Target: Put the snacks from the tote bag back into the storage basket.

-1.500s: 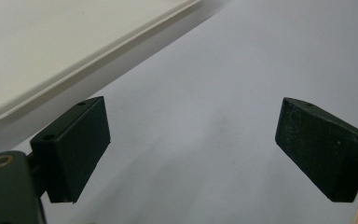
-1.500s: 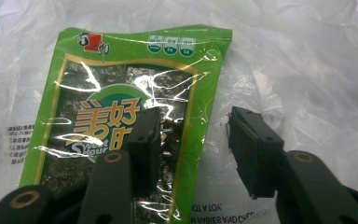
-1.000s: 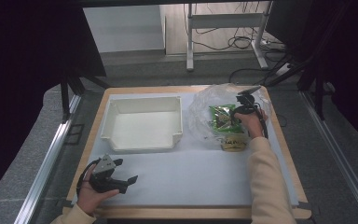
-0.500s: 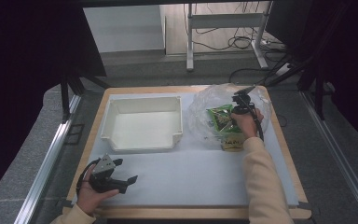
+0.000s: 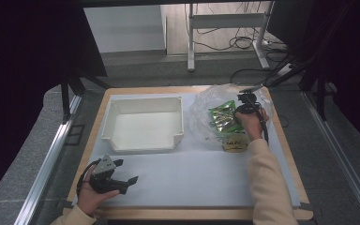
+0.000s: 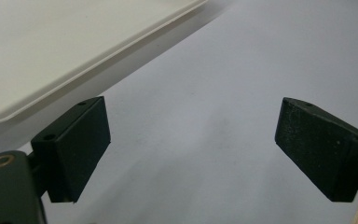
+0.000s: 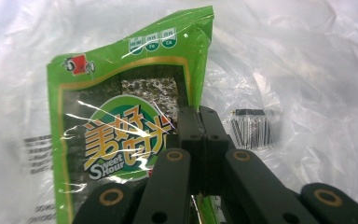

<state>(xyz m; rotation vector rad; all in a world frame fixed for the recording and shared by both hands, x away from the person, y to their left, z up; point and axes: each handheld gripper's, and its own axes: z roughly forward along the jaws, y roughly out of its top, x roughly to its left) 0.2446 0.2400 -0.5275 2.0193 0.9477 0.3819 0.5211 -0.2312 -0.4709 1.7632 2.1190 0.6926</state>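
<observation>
A green seaweed snack packet [image 5: 221, 117] [image 7: 121, 135] lies with a crumpled clear plastic bag [image 5: 206, 108] [image 7: 307, 70] at the table's far right. My right gripper [image 5: 238, 114] [image 7: 200, 114] points down at it, jaws pressed together on the packet's right edge. Whether bag film is also caught between them I cannot tell. My left gripper [image 5: 127, 172] [image 6: 191, 121] rests on the white mat near the front left. Its jaws are wide apart, with nothing between its pads [image 6: 74, 144].
An empty white tray [image 5: 143, 146] [image 6: 51, 56] sits on the mat [image 5: 192, 173] at the back left. A yellowish packet [image 5: 235, 142] lies just in front of the bag. A small dark striped item [image 7: 251, 130] shows through the film.
My right hand has edged slightly farther onto the bag and the green packet. The left hand and gripper have kept still.
</observation>
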